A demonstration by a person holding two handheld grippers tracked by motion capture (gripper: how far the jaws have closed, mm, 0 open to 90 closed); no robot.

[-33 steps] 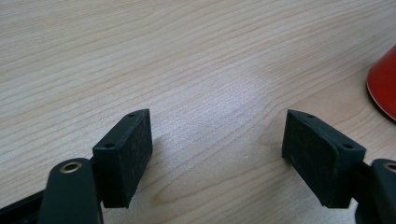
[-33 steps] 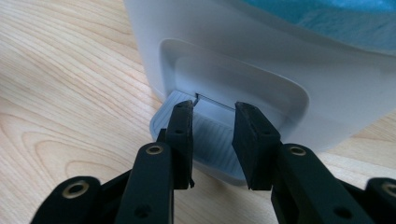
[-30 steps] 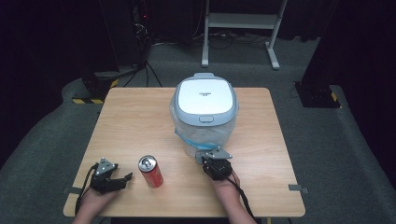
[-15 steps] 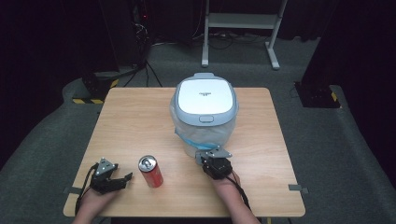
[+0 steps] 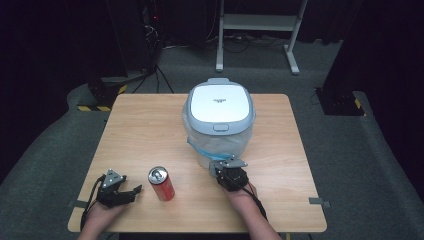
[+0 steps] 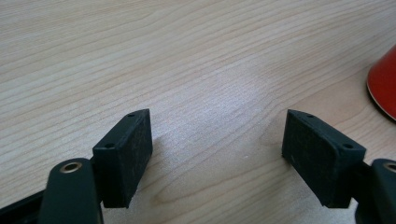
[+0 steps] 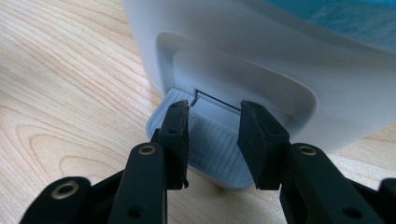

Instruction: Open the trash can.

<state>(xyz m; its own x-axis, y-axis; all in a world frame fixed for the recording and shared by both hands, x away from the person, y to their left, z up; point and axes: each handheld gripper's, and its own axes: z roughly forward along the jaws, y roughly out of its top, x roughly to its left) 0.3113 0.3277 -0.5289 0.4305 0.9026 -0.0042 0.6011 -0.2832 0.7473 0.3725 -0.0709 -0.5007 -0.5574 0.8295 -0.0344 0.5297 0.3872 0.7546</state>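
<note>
A: What is the person doing with the right gripper (image 7: 212, 140)?

B: It is hovering low at the foot of the white pedal bin (image 5: 219, 107). Its jaws are standing a little apart, with nothing between the pads, and the grey foot pedal (image 7: 212, 149) is lying directly under and just ahead of them. The person is probably bringing the jaws there to press the pedal down, because that is what lifts the lid (image 5: 218, 104).

A: And the lid?

B: It is sitting shut on top of the bin, above and beyond the right jaws. The blue liner bag (image 5: 212, 142) is hanging out under the rim.

A: Where is the red can (image 5: 162, 183)?

B: It is standing upright on the worktop (image 5: 145, 135), between the two grippers, nearer to the left one. In the left gripper view its red edge (image 6: 383, 84) is showing off to the right side of the jaws, not between them.

A: So the left gripper (image 5: 125, 192) is not holding it?

B: No. Its jaws are spread wide and empty, resting low over bare wood, pointing toward the can. It seems the left hand is waiting until the lid is up, then the can would be taken to the bin.

A: Any risk?

B: The pedal is small and ribbed; the jaws could slip off its edge if they are pressing too far to the front.
</note>
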